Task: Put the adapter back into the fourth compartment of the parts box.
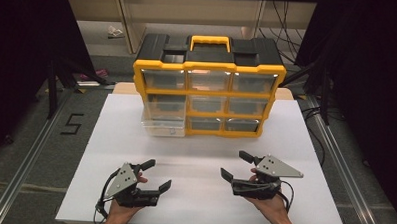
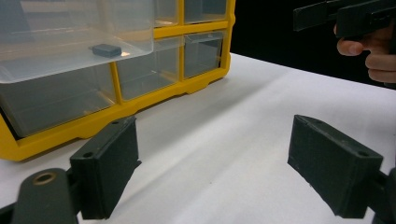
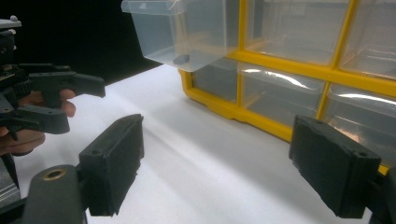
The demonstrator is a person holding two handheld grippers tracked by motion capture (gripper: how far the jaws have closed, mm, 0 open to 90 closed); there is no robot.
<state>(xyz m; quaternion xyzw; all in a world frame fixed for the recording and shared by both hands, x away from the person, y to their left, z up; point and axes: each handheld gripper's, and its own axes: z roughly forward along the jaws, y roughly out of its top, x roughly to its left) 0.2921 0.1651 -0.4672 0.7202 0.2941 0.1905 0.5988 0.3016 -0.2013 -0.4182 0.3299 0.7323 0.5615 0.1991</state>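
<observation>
A small dark part [image 2: 106, 50] is lying in the pulled-out clear drawer [image 1: 162, 124] — judged light, rigid, best pinched across its flat sides. The left gripper [image 1: 155, 176] and right gripper [image 1: 235, 166] are being held spread, empty.

A drawer cabinet [image 1: 208, 87] is standing at the worktop's [image 1: 198, 192] far edge, its lower-left drawer [image 1: 162, 124] sticking out, holding a small block [image 2: 106, 50].

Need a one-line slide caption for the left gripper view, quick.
Open left claw faces the yellow drawer cabinet; one clear drawer is pulled out, with a small dark block inside.
</observation>
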